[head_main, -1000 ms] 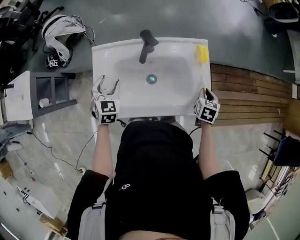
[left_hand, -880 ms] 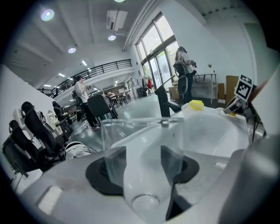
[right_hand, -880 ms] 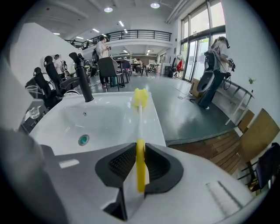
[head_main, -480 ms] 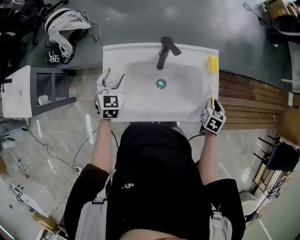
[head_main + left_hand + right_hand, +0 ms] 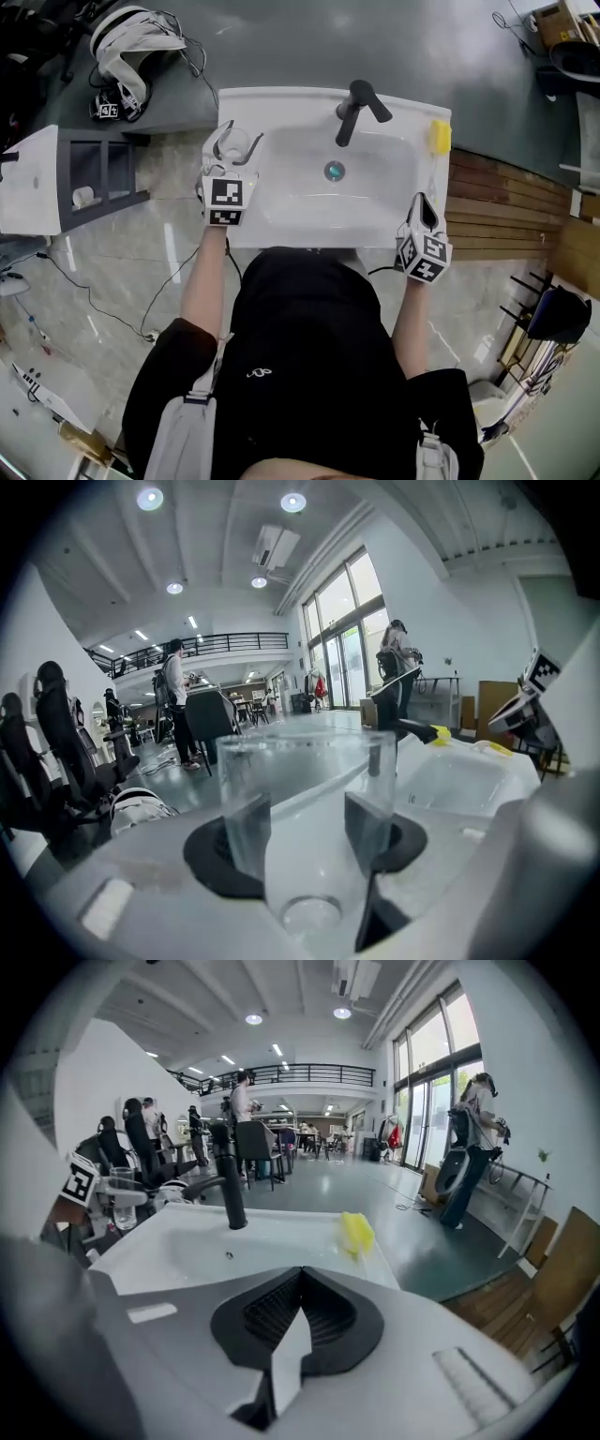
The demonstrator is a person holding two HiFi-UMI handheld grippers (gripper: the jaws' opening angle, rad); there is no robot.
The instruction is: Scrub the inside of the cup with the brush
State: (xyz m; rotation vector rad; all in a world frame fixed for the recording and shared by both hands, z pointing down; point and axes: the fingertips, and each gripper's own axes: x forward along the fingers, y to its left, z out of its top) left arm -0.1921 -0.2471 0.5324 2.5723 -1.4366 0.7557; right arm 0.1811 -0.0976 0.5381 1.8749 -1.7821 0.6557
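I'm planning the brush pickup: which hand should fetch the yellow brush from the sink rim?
Right. The right gripper, jaws just closed on nothing, is free and nearest the yellow brush; the left gripper is occupied, clamped on the clear glass cup.

A white washbasin [image 5: 291,199] carries a yellow brush [image 5: 439,137] on its right back corner.

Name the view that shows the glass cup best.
Left gripper view: the cup fills the centre, gripped between the fingers. Head view shows it small at the left rim of the sink; right gripper view, tiny at far left.
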